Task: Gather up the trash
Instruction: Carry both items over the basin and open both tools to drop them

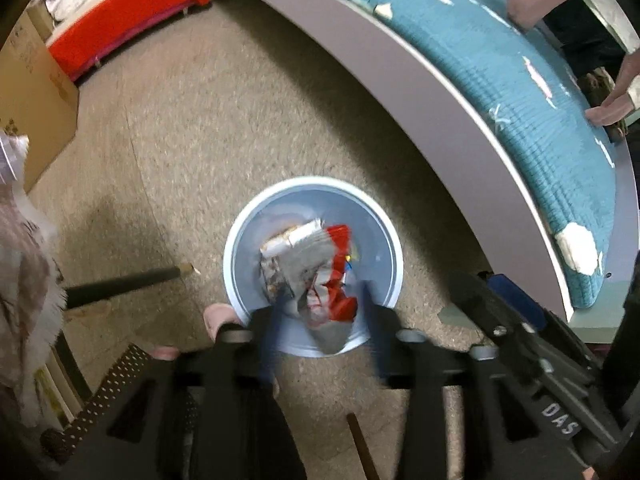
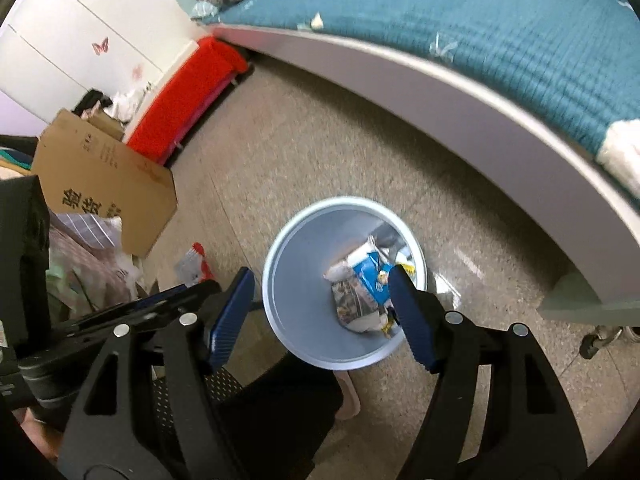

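A light blue bin stands on the floor by the bed, with crumpled wrappers inside. My left gripper points almost straight down over its near rim, jaws open and fingers blurred. A red and silver wrapper hangs loose between them, and neither pad presses it. In the right wrist view my right gripper is open over the same bin, with nothing between its blue pads. A blue and white wrapper lies in the bin. A red and silver scrap shows left of the bin.
The bed with its teal quilt curves around behind, with several paper scraps on it and a person's hand at its edge. A cardboard box and red bench stand left. A dark stick lies on the floor.
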`<action>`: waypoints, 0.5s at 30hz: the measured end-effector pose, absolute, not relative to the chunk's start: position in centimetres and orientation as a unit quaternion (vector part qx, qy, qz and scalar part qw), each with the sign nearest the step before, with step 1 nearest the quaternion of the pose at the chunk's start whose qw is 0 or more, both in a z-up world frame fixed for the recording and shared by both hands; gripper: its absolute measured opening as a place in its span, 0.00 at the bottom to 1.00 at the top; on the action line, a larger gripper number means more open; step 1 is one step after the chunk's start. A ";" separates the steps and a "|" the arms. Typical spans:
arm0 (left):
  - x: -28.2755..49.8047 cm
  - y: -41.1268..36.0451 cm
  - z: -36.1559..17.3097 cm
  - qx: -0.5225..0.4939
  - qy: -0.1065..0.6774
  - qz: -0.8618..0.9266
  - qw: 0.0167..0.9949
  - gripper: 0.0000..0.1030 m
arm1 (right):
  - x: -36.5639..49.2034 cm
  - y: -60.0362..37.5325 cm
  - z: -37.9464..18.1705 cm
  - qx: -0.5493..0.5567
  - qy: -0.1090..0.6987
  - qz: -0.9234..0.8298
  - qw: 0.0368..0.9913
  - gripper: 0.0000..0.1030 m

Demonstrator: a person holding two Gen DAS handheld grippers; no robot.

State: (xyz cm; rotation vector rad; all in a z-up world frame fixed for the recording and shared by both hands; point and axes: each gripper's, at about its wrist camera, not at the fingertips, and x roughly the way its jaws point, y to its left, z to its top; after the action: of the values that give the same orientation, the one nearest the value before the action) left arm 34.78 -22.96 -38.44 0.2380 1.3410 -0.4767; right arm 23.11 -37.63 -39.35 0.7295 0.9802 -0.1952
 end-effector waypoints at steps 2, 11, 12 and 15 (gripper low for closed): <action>34.7 -22.7 -37.7 0.113 0.599 -0.208 0.765 0.73 | 22.6 -38.2 -38.6 0.350 0.452 -0.091 0.816 0.69; 33.7 -21.1 -34.7 0.089 0.596 -0.194 0.774 0.74 | 20.3 -38.9 -35.5 0.346 0.439 -0.081 0.826 0.69; 33.2 -20.8 -34.0 0.087 0.591 -0.187 0.780 0.74 | 20.3 -38.6 -35.2 0.344 0.439 -0.080 0.826 0.69; 32.0 -21.0 -32.3 0.087 0.582 -0.187 0.787 0.74 | 19.5 -38.2 -33.9 0.340 0.434 -0.071 0.831 0.69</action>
State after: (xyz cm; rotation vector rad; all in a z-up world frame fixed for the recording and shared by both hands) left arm 31.96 -20.97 -32.32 0.1885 1.2539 -0.4040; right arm 19.49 -38.25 -33.88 0.7216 0.9209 -0.1515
